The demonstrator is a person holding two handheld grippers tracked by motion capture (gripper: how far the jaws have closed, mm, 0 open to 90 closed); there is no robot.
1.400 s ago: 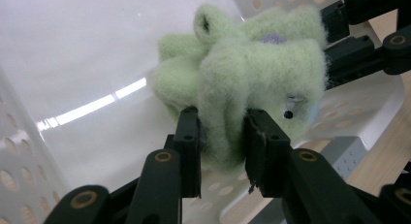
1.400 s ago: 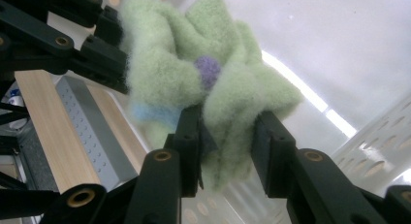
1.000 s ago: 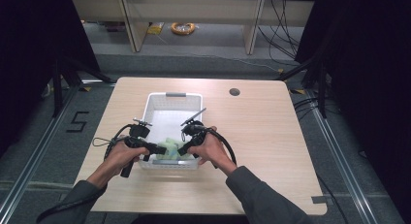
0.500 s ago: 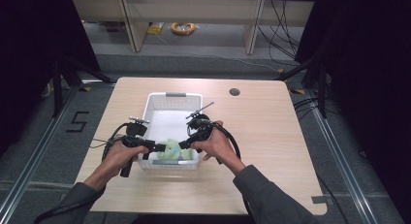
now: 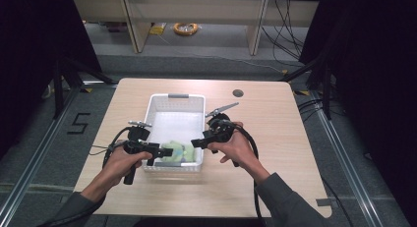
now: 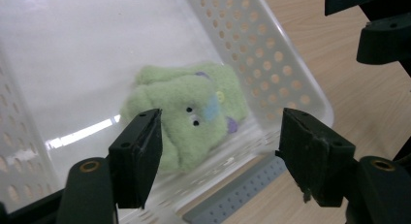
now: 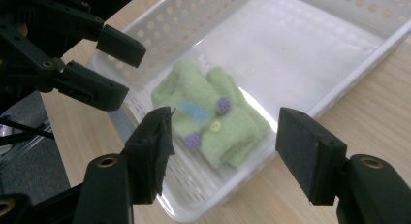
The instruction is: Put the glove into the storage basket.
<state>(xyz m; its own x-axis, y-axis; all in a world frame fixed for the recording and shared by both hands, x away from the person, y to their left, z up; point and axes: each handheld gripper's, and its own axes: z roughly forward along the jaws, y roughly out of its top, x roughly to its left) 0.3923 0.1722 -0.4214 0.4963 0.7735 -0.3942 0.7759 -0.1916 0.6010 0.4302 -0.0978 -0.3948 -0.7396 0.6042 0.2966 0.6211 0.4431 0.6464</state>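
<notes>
Compared with a second ago, both grippers have lifted off the green plush toy [image 5: 178, 152]; jaws just opened, nothing between them. Left gripper [image 5: 164, 152] hovers at 9 o'clock of it, right gripper [image 5: 195, 144] at 3. Toy lies released in the white basket [image 5: 176, 97], near end.

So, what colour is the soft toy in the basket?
Light green toy, with purple, blue and yellow details; the right gripper view shows it best.
</notes>
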